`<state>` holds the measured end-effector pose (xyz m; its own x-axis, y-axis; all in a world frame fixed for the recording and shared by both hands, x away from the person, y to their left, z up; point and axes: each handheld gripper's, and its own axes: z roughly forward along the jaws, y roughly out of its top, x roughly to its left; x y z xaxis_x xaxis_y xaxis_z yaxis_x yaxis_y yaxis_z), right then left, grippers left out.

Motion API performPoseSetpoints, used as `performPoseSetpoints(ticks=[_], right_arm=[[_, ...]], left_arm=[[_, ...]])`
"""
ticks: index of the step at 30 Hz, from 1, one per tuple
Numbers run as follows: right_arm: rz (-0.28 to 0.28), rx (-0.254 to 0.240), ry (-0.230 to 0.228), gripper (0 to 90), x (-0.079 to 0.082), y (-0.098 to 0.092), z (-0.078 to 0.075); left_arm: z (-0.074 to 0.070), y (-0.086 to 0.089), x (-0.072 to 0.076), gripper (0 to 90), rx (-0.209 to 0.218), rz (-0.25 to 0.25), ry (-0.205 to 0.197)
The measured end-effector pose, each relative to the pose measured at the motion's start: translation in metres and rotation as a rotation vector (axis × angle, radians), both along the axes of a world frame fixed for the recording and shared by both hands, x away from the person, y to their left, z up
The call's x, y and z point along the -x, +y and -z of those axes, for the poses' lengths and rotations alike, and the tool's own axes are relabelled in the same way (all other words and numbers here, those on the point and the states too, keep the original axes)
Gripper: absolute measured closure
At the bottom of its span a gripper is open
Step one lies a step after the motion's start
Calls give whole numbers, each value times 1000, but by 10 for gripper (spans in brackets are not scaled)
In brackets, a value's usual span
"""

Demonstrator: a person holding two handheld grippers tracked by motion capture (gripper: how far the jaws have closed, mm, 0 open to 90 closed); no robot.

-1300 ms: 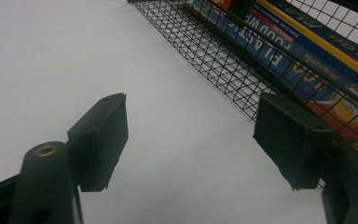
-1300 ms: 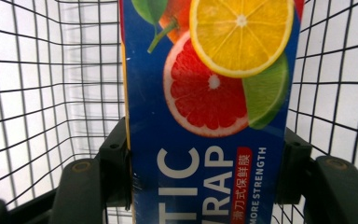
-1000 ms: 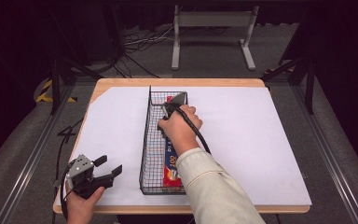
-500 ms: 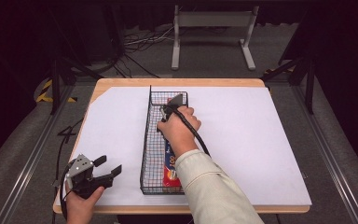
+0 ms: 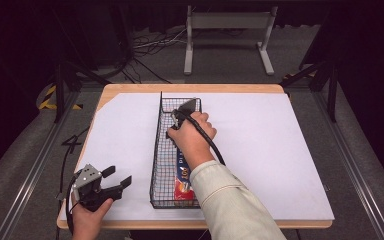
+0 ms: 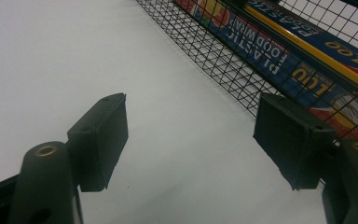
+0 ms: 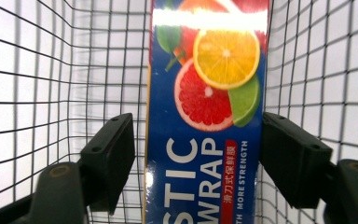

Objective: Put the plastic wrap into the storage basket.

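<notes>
Nothing on the white-covered table [image 5: 280, 150] had visibly shifted: the wire basket [image 5: 156, 165] held the plastic-wrap box [image 7: 205, 116], straddled but unpinched by the spread right claw [image 7: 198, 154], while the left claw [image 5: 115, 176], jaws apart and empty, hovered near the table's front-left corner.

Wooden table [image 5: 130, 92] mid-frame, white sheet [image 5: 280, 150] covering most of top. Long black wire basket [image 5: 156, 150] on sheet, left of centre, running lengthwise away from viewer.
</notes>
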<state>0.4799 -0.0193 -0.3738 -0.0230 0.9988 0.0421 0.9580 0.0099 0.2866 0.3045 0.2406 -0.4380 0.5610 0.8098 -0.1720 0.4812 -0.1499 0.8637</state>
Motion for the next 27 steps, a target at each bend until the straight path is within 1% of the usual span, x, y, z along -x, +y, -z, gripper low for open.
performPoseSetpoints(ticks=[4, 5, 6, 7, 8, 14, 16, 18, 19, 20, 21, 22, 24, 26, 27], right_arm=[[-27, 6, -37, 274, 2, 0, -10], [-24, 5, -42, 274, 2, -1, -11], [-23, -3, -46, 274, 3, -2, -15], [-23, -3, -46, 274, 3, -2, -15], [-22, -12, -49, 273, 3, -4, -19], [-48, -34, -96, 261, 7, -10, -37], [-50, -38, -105, 261, 7, -11, -39], [-59, -36, -128, 252, 8, -16, -45], [-62, -34, -141, 248, 9, -18, -47], [-68, -38, -155, 247, 10, -22, -52], [-68, -38, -155, 247, 10, -22, -52], [-72, -41, -159, 245, 10, -23, -54], [-80, -50, -174, 242, 11, -27, -60], [-91, -58, -193, 237, 13, -32, -65], [-90, -65, -195, 234, 14, -34, -68]], left_arm=[[1, 0, -2, 265, 6, -2, 7], [1, 0, -2, 265, 4, -1, 7], [1, 0, -2, 265, 4, 0, 8], [1, 0, -2, 265, 4, 0, 8], [1, 0, -2, 265, 4, 0, 8], [2, 1, -3, 264, 11, -12, 9], [3, 1, -3, 265, 5, -10, 9], [4, 4, -4, 265, 12, -18, 19], [4, 4, -4, 264, 17, -24, 17], [4, 5, -3, 263, 11, -24, 17], [5, 6, -3, 263, 7, -24, 17], [5, 6, -3, 261, 16, -33, 20], [7, 7, -5, 260, 19, -45, 25], [8, 5, -6, 259, 10, -45, 36], [9, 4, -6, 258, 6, -41, 35]])
